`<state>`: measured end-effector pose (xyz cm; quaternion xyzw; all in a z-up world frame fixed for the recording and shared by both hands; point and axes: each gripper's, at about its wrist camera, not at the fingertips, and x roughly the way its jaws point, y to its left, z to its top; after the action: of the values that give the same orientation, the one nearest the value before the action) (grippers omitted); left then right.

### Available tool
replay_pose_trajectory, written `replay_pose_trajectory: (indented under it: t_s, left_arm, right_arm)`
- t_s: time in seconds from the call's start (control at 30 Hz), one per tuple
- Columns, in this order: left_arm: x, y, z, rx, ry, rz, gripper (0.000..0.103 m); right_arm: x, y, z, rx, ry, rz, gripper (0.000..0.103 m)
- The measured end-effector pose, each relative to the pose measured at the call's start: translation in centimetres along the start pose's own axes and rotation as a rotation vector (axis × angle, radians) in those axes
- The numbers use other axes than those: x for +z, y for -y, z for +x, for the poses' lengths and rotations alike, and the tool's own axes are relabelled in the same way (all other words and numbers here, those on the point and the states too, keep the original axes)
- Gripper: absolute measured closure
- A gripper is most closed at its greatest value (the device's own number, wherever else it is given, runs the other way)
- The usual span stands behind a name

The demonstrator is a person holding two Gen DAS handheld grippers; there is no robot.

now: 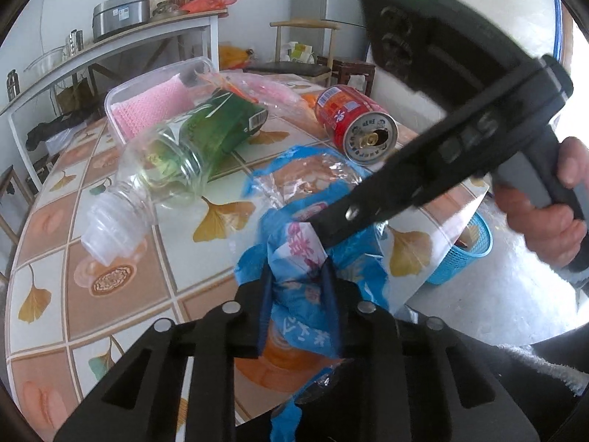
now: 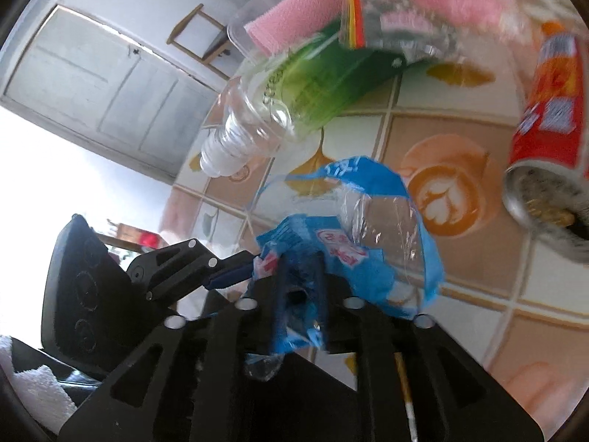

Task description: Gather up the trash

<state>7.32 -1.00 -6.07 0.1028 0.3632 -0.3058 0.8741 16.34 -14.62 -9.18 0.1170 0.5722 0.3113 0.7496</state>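
A crumpled blue and clear plastic wrapper [image 1: 305, 199] [image 2: 368, 228] hangs just above the patterned table [image 1: 110, 243]. My left gripper [image 1: 296, 269] is shut on its bunched lower end, which fills the gap between the blue pads. From the right, my right gripper [image 1: 324, 237] reaches the same wrapper. In the right wrist view its jaws [image 2: 300, 261] stand a little apart, with wrapper loose between them and a dark gap showing. The left gripper [image 2: 256, 267] pinches the wrapper's corner there. An empty bottle with a green label [image 1: 184, 147] [image 2: 294, 88] and a red can [image 1: 353, 121] [image 2: 545, 129] lie on the table.
A clear plastic box with a pink sponge [image 1: 147, 107] sits behind the bottle. On the floor past the table's right edge stands a blue mesh basket [image 1: 467, 254]. A hand [image 1: 552, 217] holds the right gripper. A chair [image 1: 305, 51] and a shelf [image 1: 110, 48] stand behind.
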Motion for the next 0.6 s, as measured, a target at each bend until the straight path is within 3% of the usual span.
replay_pose_trajectory:
  t_s: [0.07,0.2,0.27,0.43,0.6]
  left_arm:
    - [0.0,-0.1,0.0,0.001,0.002,-0.007,0.081]
    - [-0.1,-0.1,0.0,0.005,0.011,-0.012,0.082]
    - [-0.2,-0.1,0.0,0.004,0.013,-0.02,0.083]
    - [-0.3,-0.5,-0.1,0.005,0.018,-0.052,0.084]
    - [-0.5,-1.0,-0.3,-0.006,0.025,-0.085,0.086]
  right_arm:
    - [0.3,-0.7,-1.3,-0.049,0.032,-0.026,0.05]
    - [1.0,-2.1,-4.8,-0.1,0.132,-0.094,0.038]
    - [1.8,-3.3,-6.6,-0.18,0.21,-0.152,0.027]
    - [3.5,-5.2,-7.0,-0.456,0.346,-0.309,0.017]
    - [4.7,-4.9,-2.8,-0.708,0.304,-0.453,0.017]
